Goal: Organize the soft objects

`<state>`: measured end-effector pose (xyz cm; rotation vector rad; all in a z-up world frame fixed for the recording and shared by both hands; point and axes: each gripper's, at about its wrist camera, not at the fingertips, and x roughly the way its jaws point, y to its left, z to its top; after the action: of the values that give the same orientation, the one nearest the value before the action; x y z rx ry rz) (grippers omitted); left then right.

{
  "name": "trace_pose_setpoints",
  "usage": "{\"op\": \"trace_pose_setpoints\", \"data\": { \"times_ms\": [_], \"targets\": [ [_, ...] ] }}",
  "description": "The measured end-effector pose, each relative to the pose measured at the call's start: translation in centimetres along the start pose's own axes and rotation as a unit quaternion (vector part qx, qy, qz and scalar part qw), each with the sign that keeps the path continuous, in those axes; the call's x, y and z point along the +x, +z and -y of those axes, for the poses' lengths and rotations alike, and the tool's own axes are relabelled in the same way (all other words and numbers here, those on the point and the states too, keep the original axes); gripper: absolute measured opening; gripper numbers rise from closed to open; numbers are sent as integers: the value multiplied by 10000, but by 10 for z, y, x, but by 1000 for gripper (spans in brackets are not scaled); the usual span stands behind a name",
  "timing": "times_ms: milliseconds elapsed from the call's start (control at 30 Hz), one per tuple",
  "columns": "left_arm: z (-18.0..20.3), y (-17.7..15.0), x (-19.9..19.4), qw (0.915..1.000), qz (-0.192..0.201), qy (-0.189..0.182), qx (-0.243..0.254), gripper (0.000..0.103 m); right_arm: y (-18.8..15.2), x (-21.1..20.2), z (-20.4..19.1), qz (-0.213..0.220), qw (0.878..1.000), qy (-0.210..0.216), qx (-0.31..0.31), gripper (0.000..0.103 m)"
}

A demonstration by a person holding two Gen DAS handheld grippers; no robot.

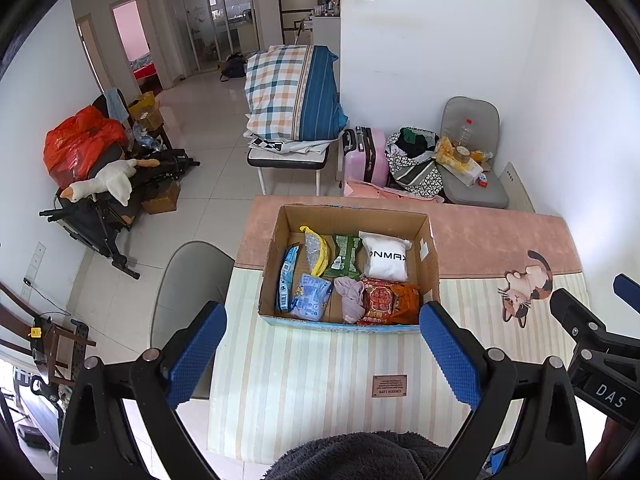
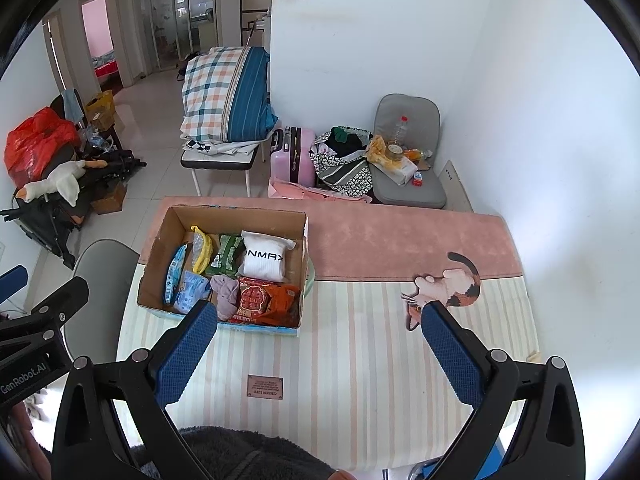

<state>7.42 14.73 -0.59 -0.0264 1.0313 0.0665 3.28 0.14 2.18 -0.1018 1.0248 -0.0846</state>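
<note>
On the striped desk (image 1: 320,380) the cardboard box (image 1: 430,258) is seen dead ahead of the left gripper (image 1: 322,354), nearer than the right gripper (image 2: 320,354); both jaws are spread, empty.

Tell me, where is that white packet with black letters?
In both views the white packet lies in the cardboard box, at its far right corner, beside the green packet and behind the red-orange packet.

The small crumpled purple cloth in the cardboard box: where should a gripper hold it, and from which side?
Probably from straight above, pinching the raised bunched folds of the small crumpled purple cloth. It lies in a heap between the blue packet and the red-orange packet, near the cardboard box front wall, so sideways access looks blocked.
</note>
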Motion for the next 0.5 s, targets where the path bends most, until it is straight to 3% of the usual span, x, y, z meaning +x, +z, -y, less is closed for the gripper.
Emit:
{"op": "trace_pose_setpoints", "data": {
  "times_ms": [500],
  "targets": [
    [-1,4,1,10000,67,-10,-69,102,2,0,0,-6,10000,-3,-23,103]
  ]
}}
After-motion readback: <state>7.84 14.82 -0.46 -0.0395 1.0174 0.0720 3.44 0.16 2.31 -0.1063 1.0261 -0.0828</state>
